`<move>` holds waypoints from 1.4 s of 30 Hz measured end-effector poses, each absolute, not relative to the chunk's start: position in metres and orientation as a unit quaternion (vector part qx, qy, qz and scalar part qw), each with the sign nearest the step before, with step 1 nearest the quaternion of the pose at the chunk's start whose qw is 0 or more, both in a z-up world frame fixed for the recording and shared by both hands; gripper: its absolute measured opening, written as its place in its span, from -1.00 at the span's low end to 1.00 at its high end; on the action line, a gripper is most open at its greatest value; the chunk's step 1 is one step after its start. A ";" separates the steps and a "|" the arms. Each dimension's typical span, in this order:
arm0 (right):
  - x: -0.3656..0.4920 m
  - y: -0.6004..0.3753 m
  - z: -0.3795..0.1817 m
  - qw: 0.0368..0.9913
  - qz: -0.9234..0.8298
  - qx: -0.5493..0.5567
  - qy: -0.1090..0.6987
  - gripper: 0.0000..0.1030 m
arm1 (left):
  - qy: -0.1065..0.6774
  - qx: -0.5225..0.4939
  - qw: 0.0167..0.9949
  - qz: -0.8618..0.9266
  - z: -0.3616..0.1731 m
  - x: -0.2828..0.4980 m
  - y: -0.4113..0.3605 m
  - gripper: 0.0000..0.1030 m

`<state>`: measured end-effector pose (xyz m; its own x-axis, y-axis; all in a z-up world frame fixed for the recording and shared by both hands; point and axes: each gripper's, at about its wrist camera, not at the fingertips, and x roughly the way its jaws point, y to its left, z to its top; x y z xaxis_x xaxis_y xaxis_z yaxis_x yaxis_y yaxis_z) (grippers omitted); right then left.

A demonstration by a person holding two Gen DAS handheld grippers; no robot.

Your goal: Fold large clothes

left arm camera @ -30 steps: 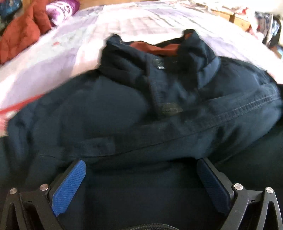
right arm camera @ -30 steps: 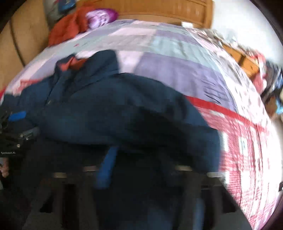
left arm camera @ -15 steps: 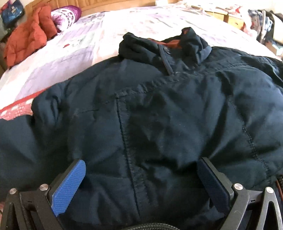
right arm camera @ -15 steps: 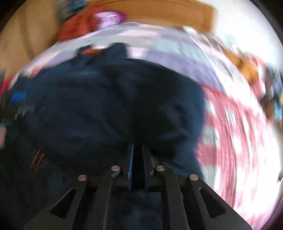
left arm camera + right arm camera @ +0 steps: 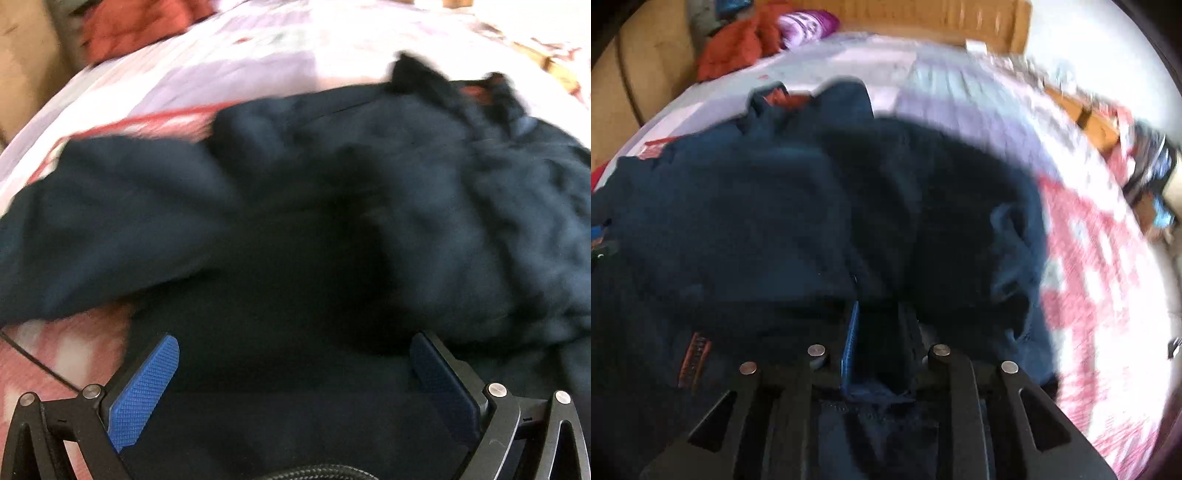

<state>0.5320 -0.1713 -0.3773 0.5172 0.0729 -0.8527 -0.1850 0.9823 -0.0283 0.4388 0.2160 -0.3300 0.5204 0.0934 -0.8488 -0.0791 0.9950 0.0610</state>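
Observation:
A large dark navy jacket (image 5: 332,221) lies spread over the bed, its collar with rust-red lining (image 5: 476,90) at the far end. My left gripper (image 5: 293,339) hovers over the near part of the jacket, open wide, nothing between its blue pads (image 5: 144,391). In the right wrist view the same jacket (image 5: 757,221) fills the middle, collar (image 5: 779,98) at the upper left. My right gripper (image 5: 880,306) sits low on the jacket's near edge. Its jaws are opening, a narrow gap showing, with dark fabric lying between them.
The bed has a lilac, white and red patterned cover (image 5: 1089,258). A rust-red garment (image 5: 738,48) and a purple pillow (image 5: 809,24) lie by the wooden headboard (image 5: 923,18). Clutter and wooden furniture (image 5: 1100,118) stand off the bed's right side.
The left wrist view has swung left, so the collar sits at the upper right and a sleeve shows at left. The right gripper's jaws, pressed together half a second ago, have parted.

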 end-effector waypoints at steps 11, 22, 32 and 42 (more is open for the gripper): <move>0.530 -0.057 -0.338 0.893 0.115 -0.071 0.429 0.04 | 0.504 -0.029 0.851 0.142 -0.334 0.411 0.298 1.00; 0.564 0.048 -0.390 0.874 0.082 -0.129 0.461 0.74 | 0.486 -0.082 0.848 0.195 -0.325 0.372 0.394 1.00; 0.551 0.033 -0.409 0.893 0.087 -0.100 0.429 0.76 | 0.425 -0.254 0.829 0.260 -0.321 0.328 0.527 1.00; 0.555 0.034 -0.415 0.897 0.092 -0.092 0.422 0.76 | 0.367 -0.440 0.774 0.268 -0.351 0.361 0.633 1.00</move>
<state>0.5550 0.0338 -0.4154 0.6263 0.0863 -0.7748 -0.2423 0.9662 -0.0883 0.3610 0.6331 -0.3505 0.5869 0.0913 -0.8045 -0.7381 0.4688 -0.4853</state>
